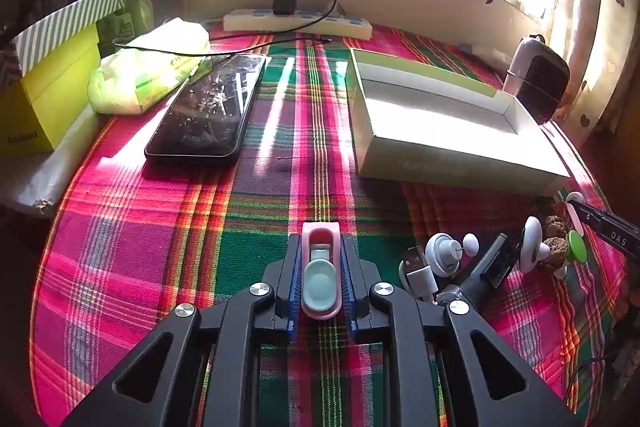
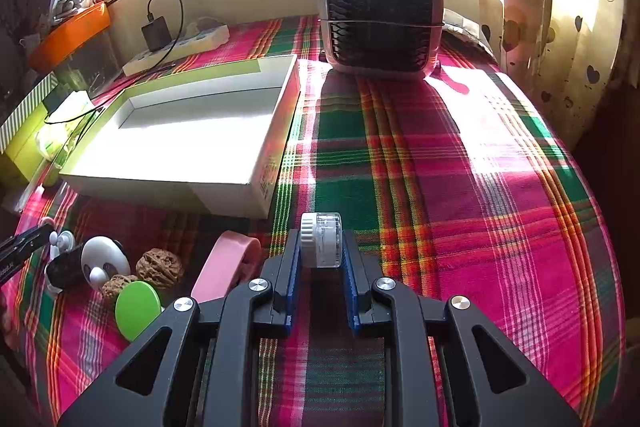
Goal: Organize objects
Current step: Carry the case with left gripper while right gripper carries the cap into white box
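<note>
You have something clamped in each hand: the left gripper (image 1: 320,269) is closed on a small pink plastic clip with a pale grey-green lever (image 1: 321,269), held lengthways between the blue pads, and the right gripper (image 2: 320,247) is closed on a small clear plastic cylinder with a ribbed white cap (image 2: 321,239), its cap pointing left. Both sit low over the near half of the desk, so the step in hand looks like lifting them towards the open shallow white cardboard box with green-edged walls (image 1: 420,155) in the middle of the desk. Lift straight up first, so you clear the box's near wall rather than nudging it, and keep the cylinder level, since a round body could roll between the pads. Take the hands in one after the other, or to opposite ends of the box. Mind the cluster still lying at the near edge: wrinkled brown walnuts (image 2: 159,263), a flat round green disc (image 2: 138,309), white knob-shaped pieces (image 1: 448,253) and a white USB plug (image 1: 418,269). The desk wears a pink, green and red plaid cloth (image 1: 160,247), creased and soft, so things set on it may tip. A black smartphone (image 1: 208,109) lies towards the left side, a white power strip (image 1: 296,23) runs along the far edge under a bright window, and a small white-and-black fan unit (image 2: 380,11) stands at the far right.
</note>
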`<state>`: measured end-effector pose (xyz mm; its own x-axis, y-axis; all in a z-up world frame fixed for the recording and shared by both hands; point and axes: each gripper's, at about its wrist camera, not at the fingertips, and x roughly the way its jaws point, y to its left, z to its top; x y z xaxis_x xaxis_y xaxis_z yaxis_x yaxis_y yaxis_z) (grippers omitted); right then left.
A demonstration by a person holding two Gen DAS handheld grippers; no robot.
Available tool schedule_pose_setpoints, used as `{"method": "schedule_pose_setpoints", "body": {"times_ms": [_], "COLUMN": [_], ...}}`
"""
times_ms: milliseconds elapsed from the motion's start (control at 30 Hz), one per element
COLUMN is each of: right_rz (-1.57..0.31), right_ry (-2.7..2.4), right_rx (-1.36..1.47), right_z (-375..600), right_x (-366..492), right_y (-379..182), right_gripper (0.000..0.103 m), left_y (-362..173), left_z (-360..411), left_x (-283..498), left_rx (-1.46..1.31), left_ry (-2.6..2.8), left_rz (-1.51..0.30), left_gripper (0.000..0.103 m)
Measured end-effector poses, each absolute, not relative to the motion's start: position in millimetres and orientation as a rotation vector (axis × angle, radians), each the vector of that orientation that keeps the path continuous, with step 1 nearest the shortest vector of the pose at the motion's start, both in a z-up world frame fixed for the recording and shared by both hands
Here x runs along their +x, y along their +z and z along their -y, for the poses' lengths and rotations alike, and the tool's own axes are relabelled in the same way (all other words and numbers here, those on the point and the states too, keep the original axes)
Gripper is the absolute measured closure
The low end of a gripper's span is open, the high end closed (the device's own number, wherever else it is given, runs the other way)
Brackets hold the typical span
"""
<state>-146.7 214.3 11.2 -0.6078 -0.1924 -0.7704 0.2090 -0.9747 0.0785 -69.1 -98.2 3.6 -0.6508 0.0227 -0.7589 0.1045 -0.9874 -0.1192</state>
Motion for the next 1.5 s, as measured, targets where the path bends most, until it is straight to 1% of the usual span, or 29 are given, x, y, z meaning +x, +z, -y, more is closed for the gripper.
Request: {"method": "schedule_pose_setpoints", "body": {"times_ms": [333,767,1000,1267,1500], "right_rz": [-0.032,-0.039,-0.048,-0.071,-0.072], "right_ry": [-2.629,-2.631,-2.603,-2.545,-2.501], "right_rx": [1.238,1.143,1.116,1.097,1.119], "right_z": [-211.0,-200.0,-183.9,-152.9,-130.5], "right_x": [-141.7,-137.2,-144.6,-165.3,-195.0], "right_y": [14.3,40.8,52.7,62.1,58.8], "right_gripper": [0.083,0.083,0.083,0.083,0.083], "left_y": [7.7,40.3,53.7,51.8,50.3], "left_z": [93.6,82.6,71.4,60.3,53.3], "left_x": [-72.1,-84.4,-104.6,-136.4,-166.2], "left_rx": [1.306,1.23,1.231,1.281,1.304], "left_ry": [-2.82,-2.915,-2.971,-2.988,-2.995], "left_rz": [-0.222,-0.213,-0.222,-0.204,-0.203], "left_gripper": [0.087,0.087,0.087,0.087,0.087]}}
